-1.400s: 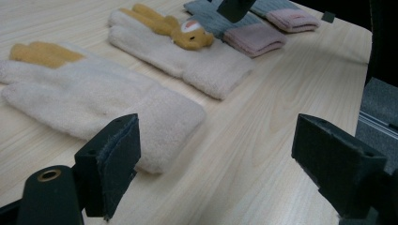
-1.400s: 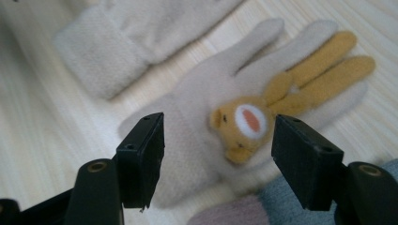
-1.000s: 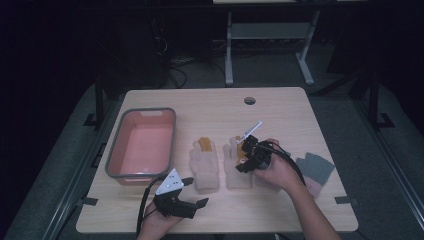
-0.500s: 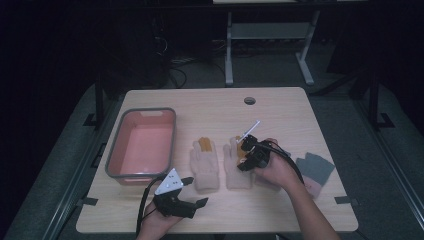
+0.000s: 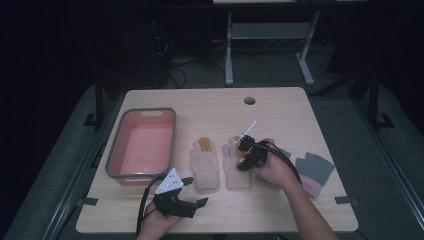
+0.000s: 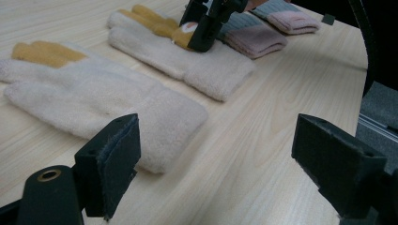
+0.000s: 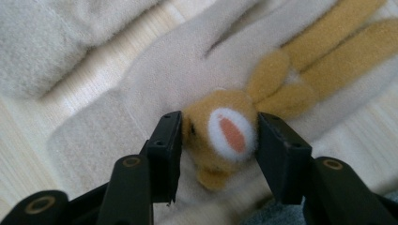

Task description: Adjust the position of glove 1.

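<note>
Right gripper [image 7: 218, 140] is down on the right cream glove [image 5: 236, 167], mid-frame in the high view. Its jaws have just been closing, now flanking the tan bunny-face patch [image 7: 223, 136] on the glove's back, pads at its sides. I can't tell if they're biting yet.

Risk: it pinches just the plush face, so the lift stretches the patch and the glove slips out. Or the lower jaw snags the grey-pink glove [image 6: 253, 35] just beside it.

Left gripper [image 6: 234, 154], bottom of the high view, hangs wide, holding nothing, near the left cream glove [image 6: 89, 101]. The pink bin [image 5: 142, 145] waits at left, well apart.
</note>
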### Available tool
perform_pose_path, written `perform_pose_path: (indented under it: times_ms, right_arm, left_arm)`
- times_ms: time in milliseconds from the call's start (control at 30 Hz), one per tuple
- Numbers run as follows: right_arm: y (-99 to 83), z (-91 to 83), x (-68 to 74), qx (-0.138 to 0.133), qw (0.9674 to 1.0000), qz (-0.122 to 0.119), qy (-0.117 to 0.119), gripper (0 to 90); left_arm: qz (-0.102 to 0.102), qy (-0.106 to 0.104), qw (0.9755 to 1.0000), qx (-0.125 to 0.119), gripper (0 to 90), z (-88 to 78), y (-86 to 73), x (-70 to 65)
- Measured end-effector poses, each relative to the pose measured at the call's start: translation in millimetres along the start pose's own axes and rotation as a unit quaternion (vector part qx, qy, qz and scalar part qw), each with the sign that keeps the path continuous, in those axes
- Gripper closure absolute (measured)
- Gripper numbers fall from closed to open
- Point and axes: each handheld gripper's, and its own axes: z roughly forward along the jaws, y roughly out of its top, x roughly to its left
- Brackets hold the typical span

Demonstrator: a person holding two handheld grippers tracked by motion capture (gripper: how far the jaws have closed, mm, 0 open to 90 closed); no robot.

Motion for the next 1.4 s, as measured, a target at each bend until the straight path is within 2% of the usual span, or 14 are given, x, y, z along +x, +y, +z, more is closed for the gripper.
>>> perform_pose_path:
  times_ms: [167, 367, 567, 700, 1200, 1400]
  right_arm:
    - [0.8, 1.0, 0.6, 0.003, 1.0, -0.001, -0.006, 54.8]
    - [0.9, 0.3, -1.6, 0.004, 1.0, 0.007, -0.001, 58.2]
    - [5.7, -0.6, 3.5, 0.017, 0.9996, -0.012, -0.019, 61.4]
    - [7.7, -0.9, 3.6, 0.02, 0.9995, -0.015, -0.022, 62.3]
    - [5.1, -16.2, -0.9, 0.0, 1.0, -0.002, -0.004, 63.6]
    - [6.0, -23.6, 2.3, -0.002, 0.9999, -0.013, -0.008, 63.6]
  left_arm:
    - [0.001, 0.0, 1.0, 0.001, 16.0, 0.9, -0.5, -1.1]
    - [-0.002, 0.0, 1.0, -0.002, 16.0, -0.1, 0.0, -0.1]
    - [-0.001, -0.001, 1.0, -0.001, 16.0, -0.6, 0.4, 0.6]
    - [-0.003, 0.0, 1.0, -0.003, 16.0, -2.5, 0.5, 1.1]
    - [-0.004, 0.001, 1.0, -0.005, 16.0, -2.8, 0.8, 1.8]
    - [-0.001, 0.008, 0.9999, -0.01, 16.0, -4.2, 1.6, 0.3]
